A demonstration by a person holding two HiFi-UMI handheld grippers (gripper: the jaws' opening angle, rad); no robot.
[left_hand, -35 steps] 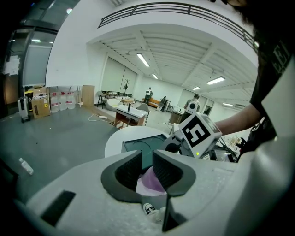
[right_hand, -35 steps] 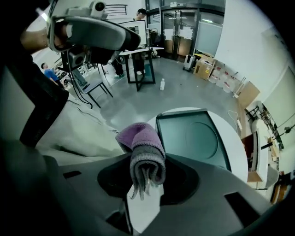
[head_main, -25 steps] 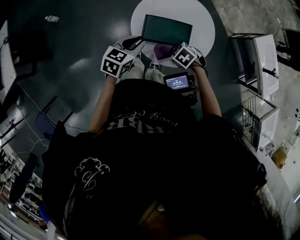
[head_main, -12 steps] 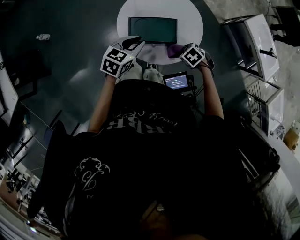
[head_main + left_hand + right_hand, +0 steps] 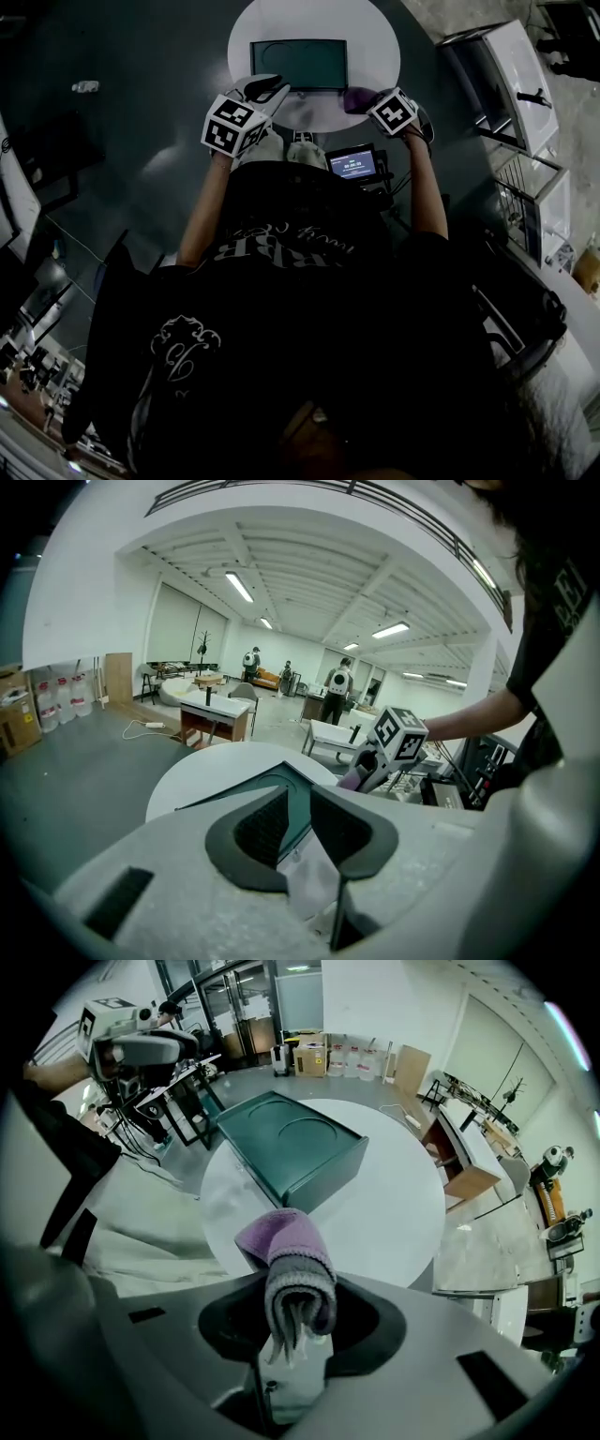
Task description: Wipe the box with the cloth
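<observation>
Your left gripper (image 5: 265, 87) sits at the lower left corner of the green box (image 5: 298, 64), jaws narrowly apart and empty. The box lies flat mid-frame on the round white desk (image 5: 375, 37). Just off its lower right corner, your right gripper (image 5: 300, 1312) has its jaws clamped on the folded purple cloth (image 5: 291, 1260). Wiping looks not yet begun: next, lower the cloth onto the lid. Since a second ago, the cloth has shifted right from under the box's middle.
</observation>
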